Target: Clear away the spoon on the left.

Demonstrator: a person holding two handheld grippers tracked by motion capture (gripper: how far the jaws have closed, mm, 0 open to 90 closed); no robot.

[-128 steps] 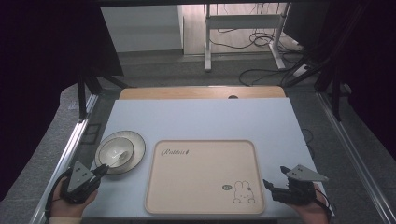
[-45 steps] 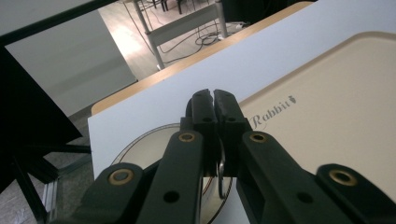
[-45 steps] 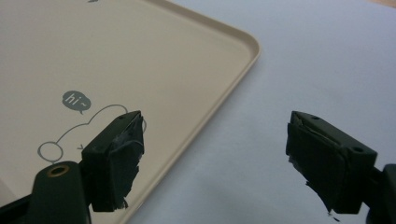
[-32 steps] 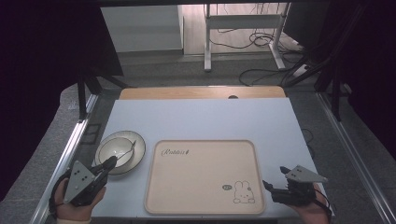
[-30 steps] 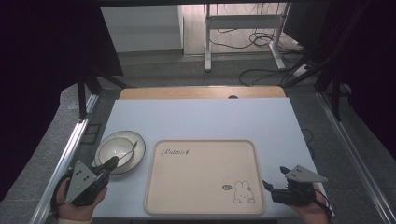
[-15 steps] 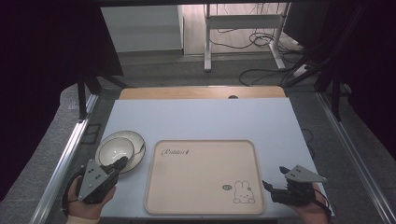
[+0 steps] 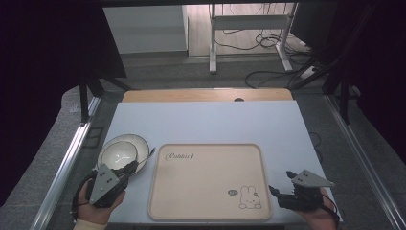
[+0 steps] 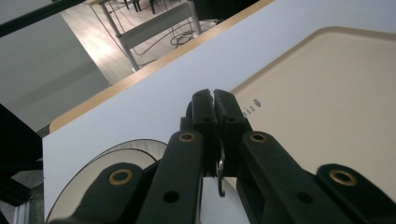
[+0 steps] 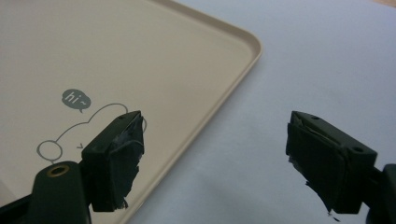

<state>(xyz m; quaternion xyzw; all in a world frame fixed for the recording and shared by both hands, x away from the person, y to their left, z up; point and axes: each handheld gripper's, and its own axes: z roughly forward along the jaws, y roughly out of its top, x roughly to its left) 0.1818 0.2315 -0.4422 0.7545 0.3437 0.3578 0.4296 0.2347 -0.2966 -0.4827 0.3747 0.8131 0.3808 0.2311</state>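
Table (image 7: 206, 120) first: pale blue, with everything crowded toward my near edge. Tray (image 7: 201, 187) next, beige, with a rabbit drawing at its 5 o'clock corner, lying flat at the table's 6 o'clock with nothing on it. The plate (image 7: 140, 143) sits just off the tray's 10 o'clock corner, on the bare table, and the white bowl (image 7: 117, 154) rests on it. My left gripper (image 7: 130, 167) comes in at the plate's 6 o'clock. In the left gripper view its jaws are pressed nearly together, with a thin pale edge caught between them. I read that as the plate's near rim, though I can't be sure it isn't the bowl's. The left gripper (image 8: 215, 100) points toward the tray's script logo. My right gripper (image 7: 281, 183) hovers at the tray's 4 o'clock; in the right gripper view its jaws stand wide apart and hold nothing, one over the tray's rim and one over the table. As I judge it, the grasp is made, but the carry onto the tray is all still ahead, since plate and bowl are still off it.
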